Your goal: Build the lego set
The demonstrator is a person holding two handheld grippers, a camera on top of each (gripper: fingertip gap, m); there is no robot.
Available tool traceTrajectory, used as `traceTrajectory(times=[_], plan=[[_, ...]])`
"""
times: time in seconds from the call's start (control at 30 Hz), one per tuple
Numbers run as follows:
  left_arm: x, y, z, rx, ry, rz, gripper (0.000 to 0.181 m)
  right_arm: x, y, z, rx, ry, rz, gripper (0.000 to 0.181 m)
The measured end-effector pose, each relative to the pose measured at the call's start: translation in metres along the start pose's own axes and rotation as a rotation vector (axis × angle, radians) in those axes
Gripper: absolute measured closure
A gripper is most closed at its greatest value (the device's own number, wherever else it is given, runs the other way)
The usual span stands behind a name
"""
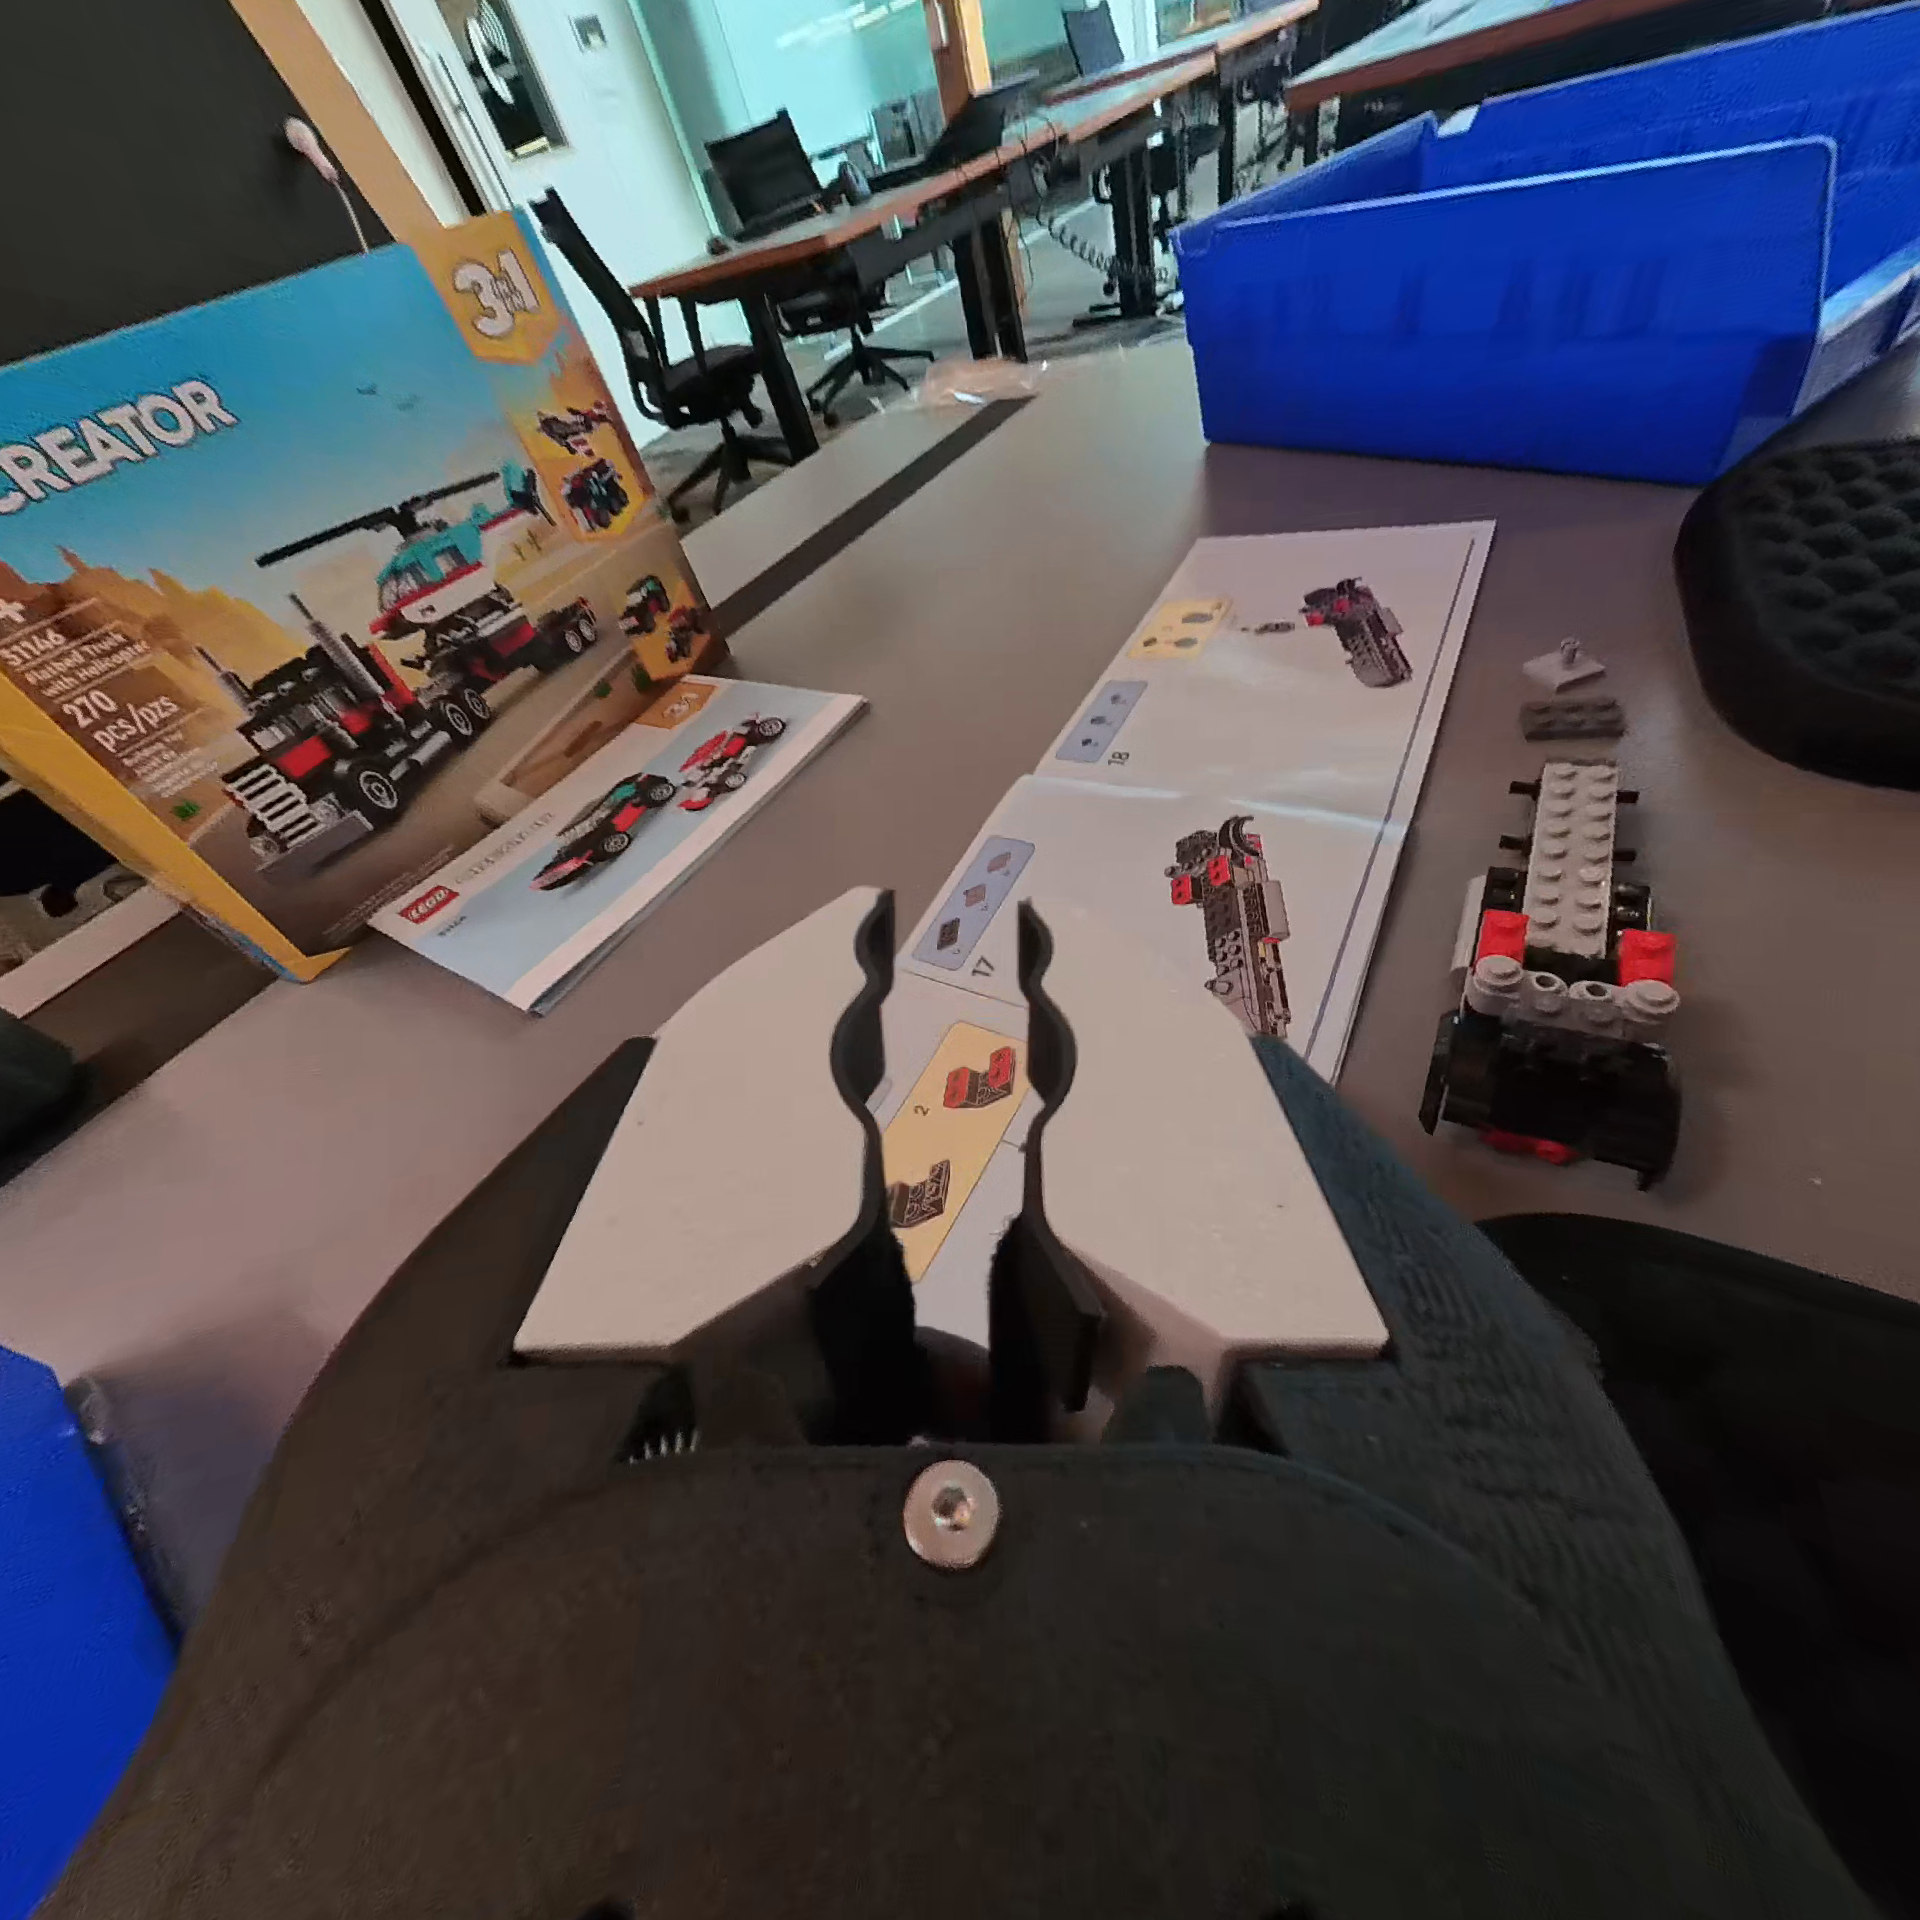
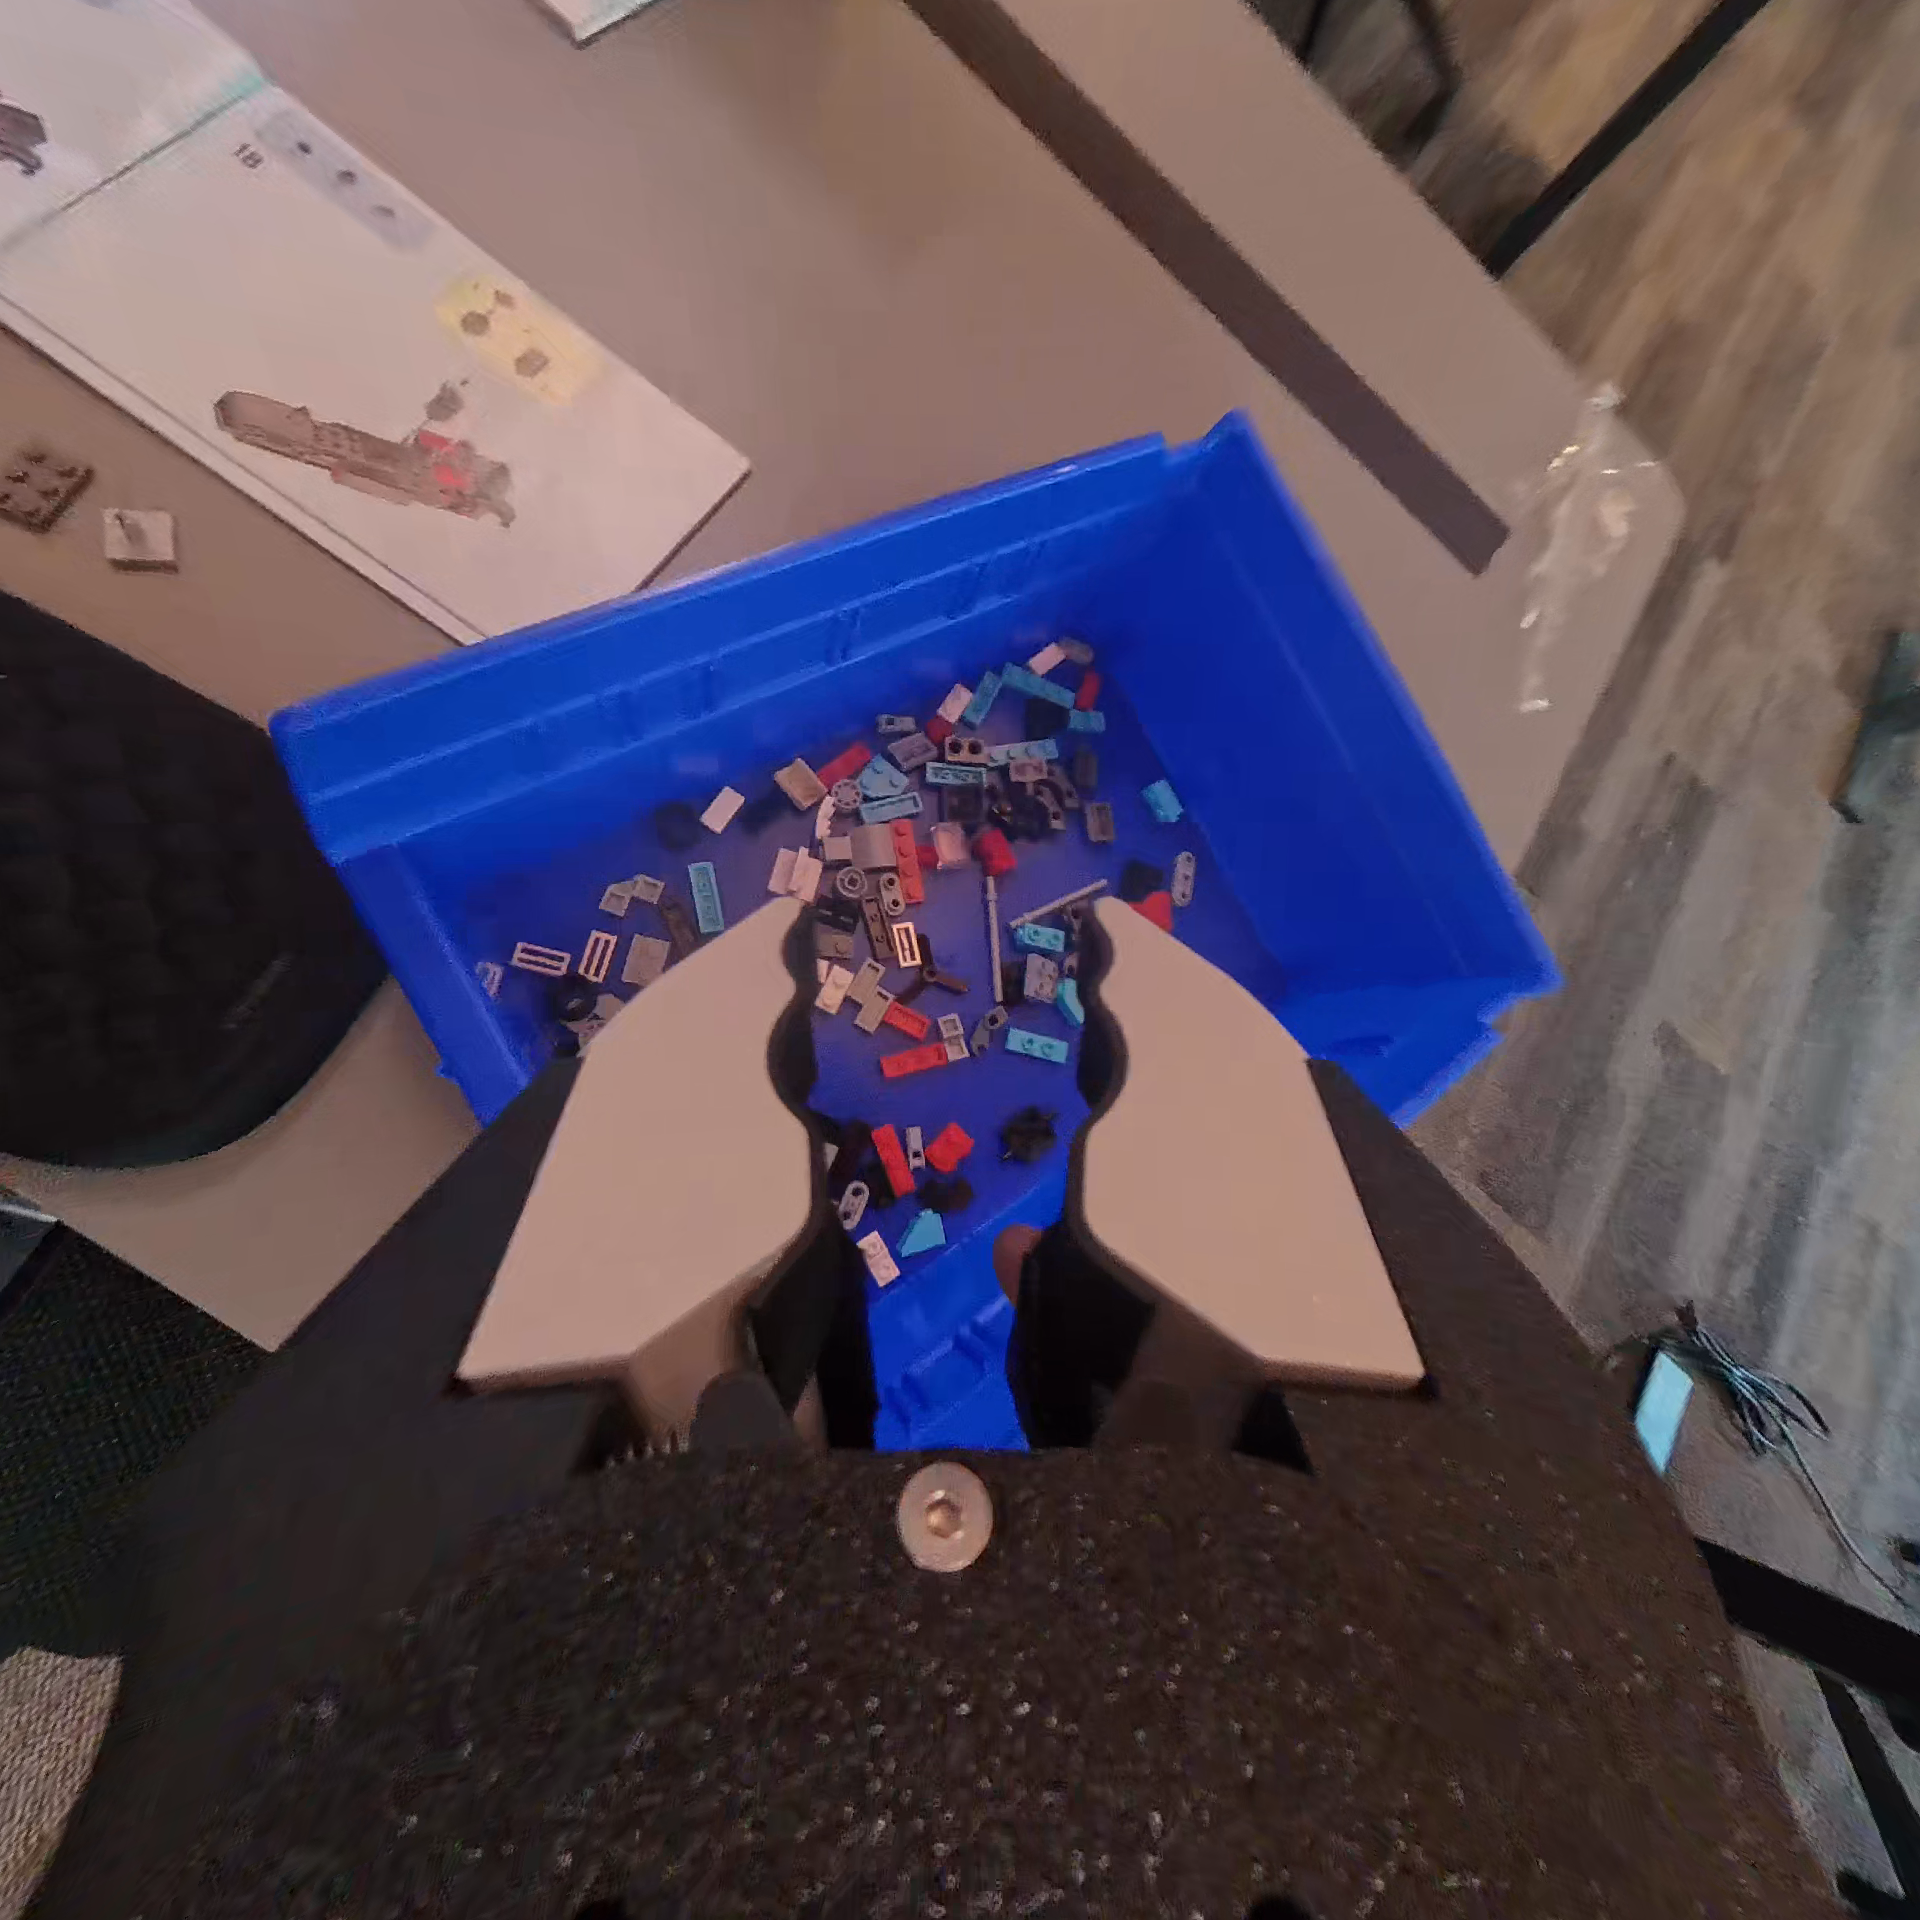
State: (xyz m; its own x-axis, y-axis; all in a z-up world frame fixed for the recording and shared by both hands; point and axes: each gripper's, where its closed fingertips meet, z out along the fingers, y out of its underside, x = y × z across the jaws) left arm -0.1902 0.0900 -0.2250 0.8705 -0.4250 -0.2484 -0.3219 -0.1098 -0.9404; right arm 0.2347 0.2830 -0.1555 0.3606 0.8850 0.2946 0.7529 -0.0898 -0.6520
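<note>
In the left wrist view, the left tongs (image 1: 956, 925) hang released and empty above the open instruction booklet (image 1: 1247, 790), a narrow gap between the tips. To their right, on the grey table (image 1: 935, 540), lies the half-built truck (image 1: 1558, 987): a black body with red corners and a grey studded strip on top. No wheels or cab show, so the build looks to be at an early-to-middle stage, with most of it left. Just beyond the truck lie a dark flat plate (image 1: 1571, 718) and a small light grey piece (image 1: 1564, 662), apparently set out for the next step. Ahead to the left stands the set's box (image 1: 312, 623), with a second booklet (image 1: 644, 831) beside it. A blue bin (image 1: 1507, 312) sits farther ahead on the right, a black padded object (image 1: 1818, 603) near it.

In the right wrist view, the right tongs (image 2: 940, 914) are spread wide, holding nothing, poised over the bin's (image 2: 727, 665) loose bricks (image 2: 914, 883), a large scattered pile not yet used. The picture is smeared here, so single pieces are hard to name. Small parts lie crowded and overlapping below the tips, so neighbours may get in the way of a clean pick.
</note>
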Motion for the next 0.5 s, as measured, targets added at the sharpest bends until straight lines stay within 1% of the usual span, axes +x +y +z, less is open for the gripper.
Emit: traceTrajectory(times=[0.07, 0.1, 0.17, 0.2, 0.23, 0.27, 0.3, 0.33, 0.43, 0.5], plan=[[0.000, -0.002, 0.000, 0.025, -0.007, 0.006, 0.153, -0.001, -0.002, 0.010, 0.011, -0.053, 0.004, 0.142], [0.000, -0.003, 0.000, 0.033, -0.008, 0.007, 0.150, -0.001, -0.002, 0.015, 0.011, -0.077, 0.013, 0.143], [-0.001, -0.002, 0.001, 0.040, -0.020, 0.003, 0.140, -0.001, 0.003, 0.023, -0.020, -0.095, 0.039, 0.144], [-0.003, -0.001, 0.002, 0.035, -0.032, 0.003, 0.138, -0.002, 0.008, 0.026, -0.041, -0.110, 0.042, 0.157], [-0.004, 0.001, 0.003, 0.021, -0.038, 0.008, 0.142, -0.006, 0.011, 0.029, -0.052, -0.133, 0.038, 0.172], [-0.003, 0.004, 0.004, 0.007, -0.029, 0.019, 0.165, -0.011, 0.013, 0.031, -0.055, -0.161, 0.033, 0.177], [-0.001, 0.005, 0.004, 0.000, -0.014, 0.028, 0.176, -0.016, 0.015, 0.033, -0.062, -0.185, 0.027, 0.178], [0.000, 0.005, 0.005, -0.001, -0.005, 0.030, 0.180, -0.019, 0.018, 0.034, -0.073, -0.197, 0.020, 0.178], [0.002, 0.006, 0.006, 0.000, 0.017, 0.009, 0.181, -0.021, 0.024, 0.038, -0.092, -0.192, 0.008, 0.178], [0.000, 0.009, 0.007, -0.013, 0.010, 0.007, 0.181, -0.022, 0.022, 0.042, -0.083, -0.196, 0.015, 0.176]])
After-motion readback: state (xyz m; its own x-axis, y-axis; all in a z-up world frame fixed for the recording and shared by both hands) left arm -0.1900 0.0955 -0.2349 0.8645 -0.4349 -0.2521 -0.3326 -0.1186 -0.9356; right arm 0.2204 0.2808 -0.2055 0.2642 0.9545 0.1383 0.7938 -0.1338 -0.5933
